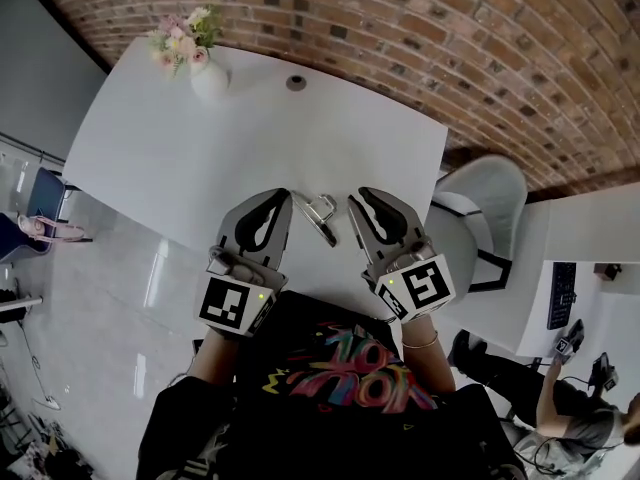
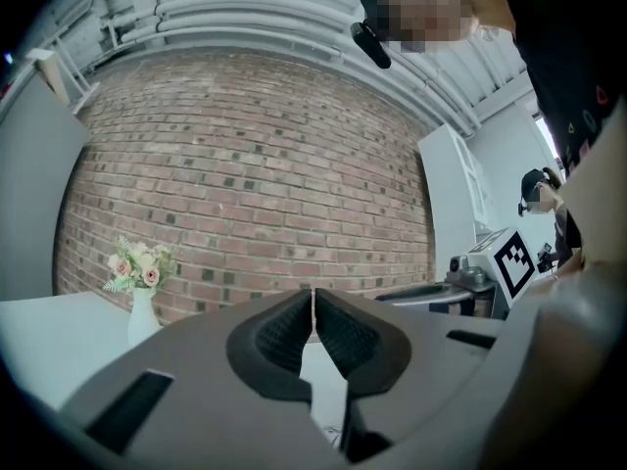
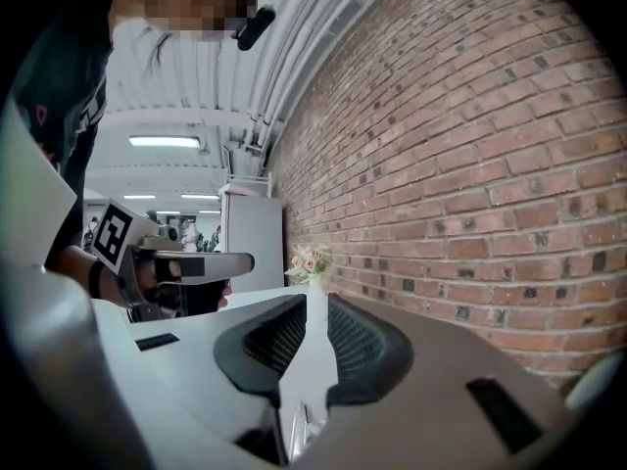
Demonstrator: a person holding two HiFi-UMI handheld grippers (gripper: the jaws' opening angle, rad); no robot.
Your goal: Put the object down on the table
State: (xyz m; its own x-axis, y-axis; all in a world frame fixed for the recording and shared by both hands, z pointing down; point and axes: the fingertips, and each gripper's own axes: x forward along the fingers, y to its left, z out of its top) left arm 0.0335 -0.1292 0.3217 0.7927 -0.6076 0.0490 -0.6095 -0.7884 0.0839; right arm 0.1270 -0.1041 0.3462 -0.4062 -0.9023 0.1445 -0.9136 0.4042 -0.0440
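Head view: you've got both tools low over the white surface, w/ a small shiny metal object betw. their tips. The metal object looks to lie on the surface, close to your edge; can't confirm it's fully resting.

Your left hand-held gripper is just left of the metal object, tip right beside it, contact unclear. Your right hand-held gripper is just right of the object, w/ a small gap.

Left gripper view: jaws pinched to a hairline slit, nothing betw. them.

Right gripper view: jaws narrowly apart. The ribbed pads press on nothing. A sliver of shiny metal shows low down under the gap.

Other items, all placed vs. the metal object:
- Vase w/ pink & white flowers: well apart, beyond it & to the left, at the far corner.
- Round grommet: beyond it, near the far edge.
- Brick wall: further back again.
- White chair: to its right, off the surface.
- Another person: farther right & nearer you, beside a second white desk.
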